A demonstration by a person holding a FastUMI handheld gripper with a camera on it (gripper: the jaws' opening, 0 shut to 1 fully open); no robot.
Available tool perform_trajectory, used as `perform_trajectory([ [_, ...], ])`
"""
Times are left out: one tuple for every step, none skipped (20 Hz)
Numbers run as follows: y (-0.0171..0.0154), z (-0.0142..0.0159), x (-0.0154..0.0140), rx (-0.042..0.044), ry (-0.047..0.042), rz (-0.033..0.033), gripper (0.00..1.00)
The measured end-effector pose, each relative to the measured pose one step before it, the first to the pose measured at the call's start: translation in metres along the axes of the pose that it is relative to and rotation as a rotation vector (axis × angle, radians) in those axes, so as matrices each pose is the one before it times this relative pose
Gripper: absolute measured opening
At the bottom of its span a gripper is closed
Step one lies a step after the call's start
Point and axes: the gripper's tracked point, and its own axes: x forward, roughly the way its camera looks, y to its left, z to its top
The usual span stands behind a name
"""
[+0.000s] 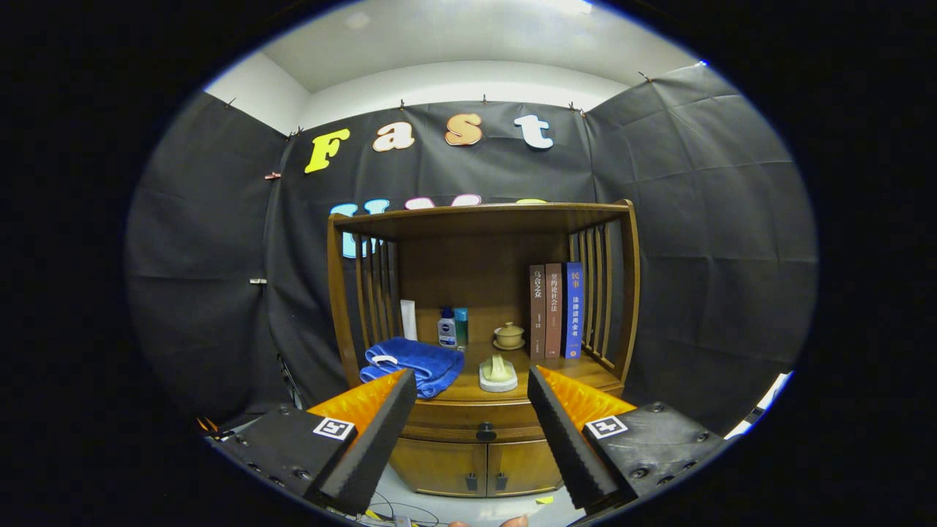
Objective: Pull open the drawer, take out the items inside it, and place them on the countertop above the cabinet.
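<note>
Brown books [545,309]: pale characters run down the spines, too small to read with certainty
Blue book [575,309]: white characters on the spine, equally unclear
Bottle [446,329]: label unreadable
Gripper [471,375]: fingers spread wide, holding nothing; a square black-and-white marker on each side, no words

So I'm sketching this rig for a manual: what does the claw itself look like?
The claw has two long wedge-shaped fingers, each faced with black ribbed foam on the inside and glossy orange on the outer side. Each finger sits on a black block with visible screws, carrying a small square black-and-white marker. Thin cables trail below.
</note>
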Motion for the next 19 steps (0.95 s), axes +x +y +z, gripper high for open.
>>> perform_trajectory([
  [-0.00035,0.00081,-0.00056,-0.00054,-0.00192,-0.00100,0.99],
  [0.00183,-0.00021,-0.00104,-0.00367,-0.00124,0.00371,0.99],
  [0.00088,0.00086,-0.00050,-0.00563,-0.00279,0.00029,0.99],
  [0.00110,-0.00074,-0.00043,-0.00523,0.00107,0.00112,0.99],
  [0.00225,-0.00103,-0.00009,-0.00228,0.00229,0.00345,0.99],
  [0.00200,-0.00079,0.00077,-0.00032,0.00095,0.00226,0.99],
  [0.00219,-0.00002,-0.00028,-0.00008,0.00111,0.00512,0.99],
  [0.00070,-0.00012,0.00019,0.00022,0.00123,0.00126,0.99],
  [0.00089,-0.00048,0.00081,0.00241,-0.00069,-0.00002,0.99],
  [0.00077,-0.00018,-0.00024,0.00053,0.00024,0.00177,0.99],
  [0.00089,-0.00123,-0.00054,-0.00037,0.00107,0.00092,0.99],
  [0.00114,0.00012,0.00059,-0.00255,-0.00450,0.00442,0.99],
  [0.00122,0.00089,0.00027,-0.00320,-0.00570,0.00277,0.99],
  [0.00083,-0.00004,-0.00111,-0.00423,-0.00284,0.00079,0.99],
  [0.00078,-0.00084,-0.00079,-0.00212,-0.00050,0.00191,0.99],
  [0.00033,-0.00024,-0.00041,0.00100,-0.00001,0.00061,0.99],
  [-0.00009,0.00056,-0.00088,0.00217,-0.00057,0.00058,0.99],
  [-0.00045,-0.00017,-0.00018,0.00355,-0.00029,0.00004,0.99],
  [0.00096,0.00034,-0.00023,0.00377,-0.00079,0.00488,0.99],
])
